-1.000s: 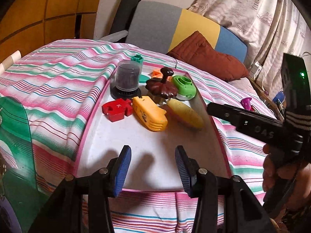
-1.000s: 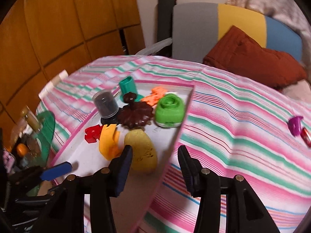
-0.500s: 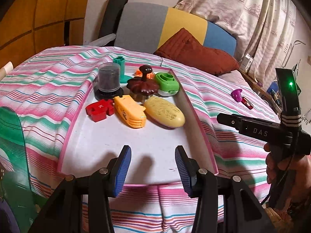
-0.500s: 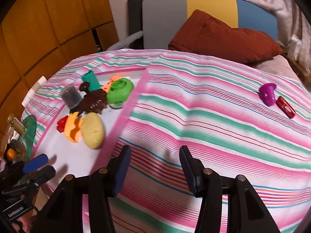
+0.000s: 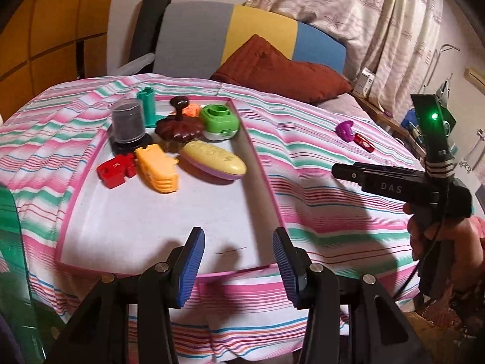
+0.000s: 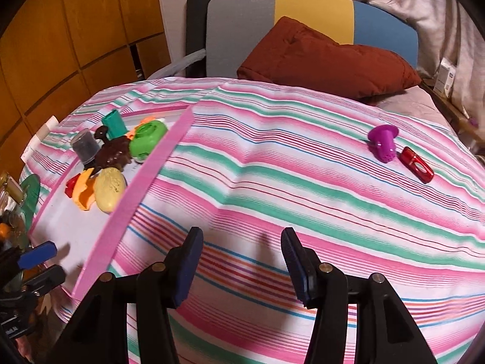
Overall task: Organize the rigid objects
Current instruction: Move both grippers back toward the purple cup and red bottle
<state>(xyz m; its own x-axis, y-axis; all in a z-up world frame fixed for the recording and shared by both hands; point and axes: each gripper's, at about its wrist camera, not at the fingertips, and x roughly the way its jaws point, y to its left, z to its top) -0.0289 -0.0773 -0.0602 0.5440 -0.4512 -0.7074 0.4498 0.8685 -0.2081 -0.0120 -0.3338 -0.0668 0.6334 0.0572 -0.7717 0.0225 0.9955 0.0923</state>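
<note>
so the pink-rimmed tray [image 5: 263,179] is the landmark here; most of the toys are already piled at its far end, and the only strays are a purple piece [image 6: 382,142] and a red piece [image 6: 416,168] lying touching each other on the striped cloth [image 6: 272,182], well off to the right of the tray; the right gripper [image 6: 239,265] is over bare cloth right of the tray with its jaws apart and nothing between them, they've just been opening a bit; the left gripper [image 5: 238,262] sits over the tray's near edge, jaws apart and empty too; my worry is the two strays are so snug that closing on one will probably knock the other away; the cloth also looks soft and rumpled, so a fingertip could snag a fold and drag both; the crowded far end of the tray could topple too.
</note>
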